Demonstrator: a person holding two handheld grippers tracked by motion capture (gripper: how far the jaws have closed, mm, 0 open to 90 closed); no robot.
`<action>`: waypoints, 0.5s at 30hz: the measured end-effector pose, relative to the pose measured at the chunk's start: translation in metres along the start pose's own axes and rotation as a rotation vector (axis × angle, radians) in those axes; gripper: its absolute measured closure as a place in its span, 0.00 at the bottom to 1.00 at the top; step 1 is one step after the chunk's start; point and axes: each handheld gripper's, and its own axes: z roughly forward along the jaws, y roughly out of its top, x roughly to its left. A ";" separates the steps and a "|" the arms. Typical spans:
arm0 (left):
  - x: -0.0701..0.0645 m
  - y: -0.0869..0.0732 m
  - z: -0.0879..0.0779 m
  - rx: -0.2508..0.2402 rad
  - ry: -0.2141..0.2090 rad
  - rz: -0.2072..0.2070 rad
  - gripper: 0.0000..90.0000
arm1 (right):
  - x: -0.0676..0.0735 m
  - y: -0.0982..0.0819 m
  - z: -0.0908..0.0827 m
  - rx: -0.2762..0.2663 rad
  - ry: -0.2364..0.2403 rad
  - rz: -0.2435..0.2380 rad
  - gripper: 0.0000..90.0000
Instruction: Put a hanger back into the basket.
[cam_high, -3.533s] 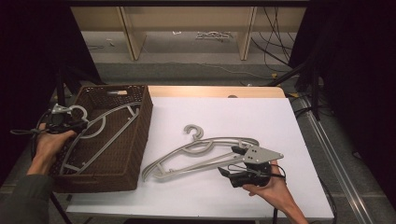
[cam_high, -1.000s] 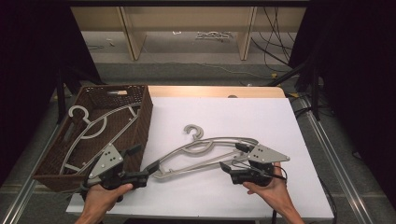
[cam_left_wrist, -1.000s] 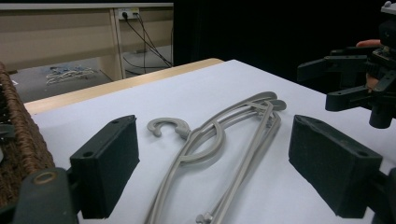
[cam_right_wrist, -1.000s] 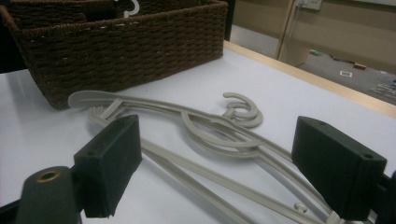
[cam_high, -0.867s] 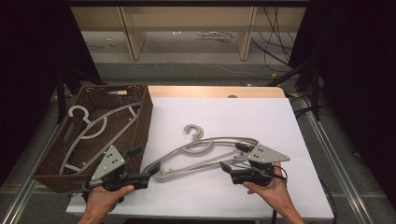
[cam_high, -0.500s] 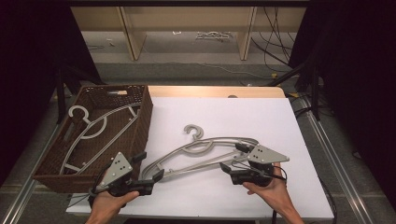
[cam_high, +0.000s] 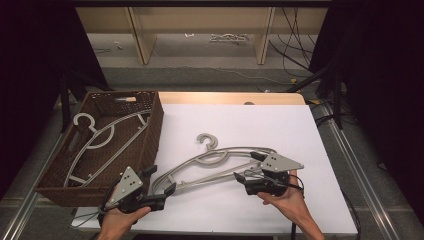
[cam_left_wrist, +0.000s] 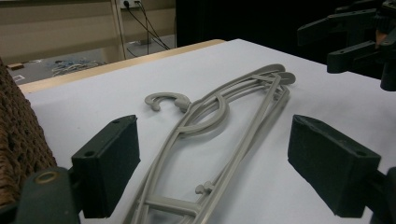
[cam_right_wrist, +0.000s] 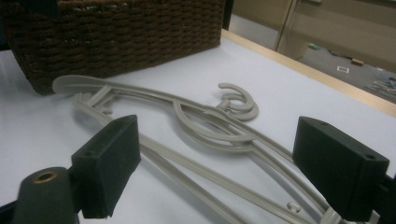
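The left gripper is seen from the high view at the near left end of the grey hangers, and the right gripper at their right end. The hangers are laid slanting across the white table, hooks pointing away from the person. Another hanger is kept in the brown basket.

In the left gripper view, the jaws are spread wide around the hangers' end.

In the right gripper view, the jaws are also held apart, nothing pinched.
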 end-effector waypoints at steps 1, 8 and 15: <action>0.001 0.000 0.000 0.001 -0.006 0.018 0.18 | -0.001 0.001 0.003 0.011 -0.003 -0.002 0.18; 0.001 -0.002 0.003 0.009 -0.010 0.027 0.19 | -0.021 0.014 0.035 0.123 0.018 -0.067 0.23; 0.002 -0.002 0.003 0.009 -0.017 0.025 0.20 | -0.042 0.027 0.078 0.298 0.029 -0.122 0.29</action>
